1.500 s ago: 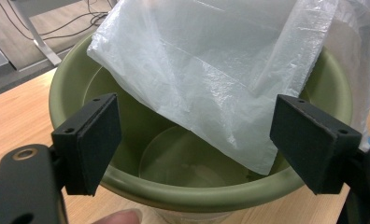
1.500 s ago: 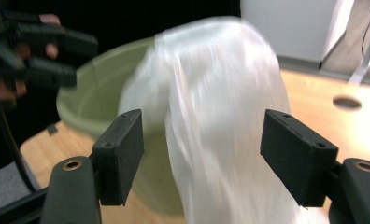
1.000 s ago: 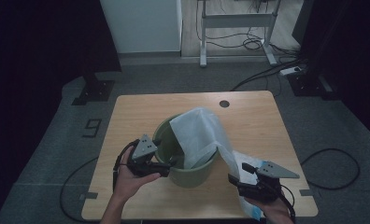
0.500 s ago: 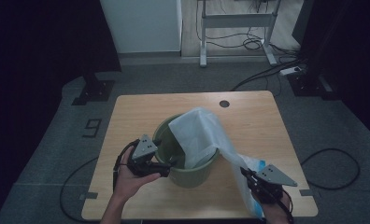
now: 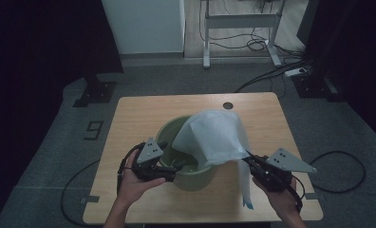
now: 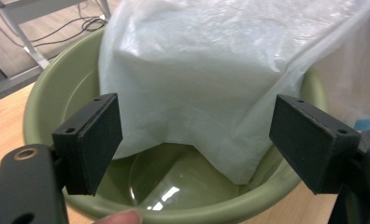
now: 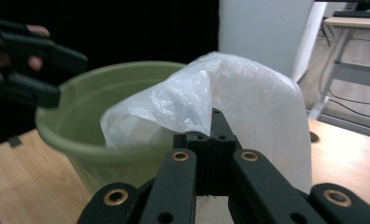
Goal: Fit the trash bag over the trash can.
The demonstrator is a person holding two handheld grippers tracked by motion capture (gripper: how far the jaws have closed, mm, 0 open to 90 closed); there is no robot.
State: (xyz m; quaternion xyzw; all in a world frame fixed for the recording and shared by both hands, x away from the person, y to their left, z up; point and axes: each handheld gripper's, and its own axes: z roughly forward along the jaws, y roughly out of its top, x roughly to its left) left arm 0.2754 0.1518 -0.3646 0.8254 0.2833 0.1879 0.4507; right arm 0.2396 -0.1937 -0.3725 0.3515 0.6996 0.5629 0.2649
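Observation:
A pale green bucket (image 5: 169,135) stands on the wooden table (image 5: 143,111). A white translucent plastic bag (image 5: 214,137) drapes over its right rim, part of it hanging inside the bucket. My left gripper (image 5: 173,171) is at the bucket's near left rim, with its jaws wide open. In the left gripper view this gripper (image 6: 199,140) faces the bag (image 6: 197,70) and the bucket's inside (image 6: 57,88). My right gripper (image 5: 249,160), at the bucket's right, is shut on the bag's edge. The right gripper view shows its jaws (image 7: 216,126) pinching the bag (image 7: 253,102) beside the bucket (image 7: 75,135).
A strip of the bag with a blue end (image 5: 247,203) hangs down near the table's front edge. The tabletop has a round cable hole (image 5: 228,105) at the back. A metal desk frame (image 5: 238,21) and cables lie on the floor beyond.
My right gripper has risen slightly and drawn the bag tauter over the bucket's right rim. The left gripper has stayed by the near left rim.

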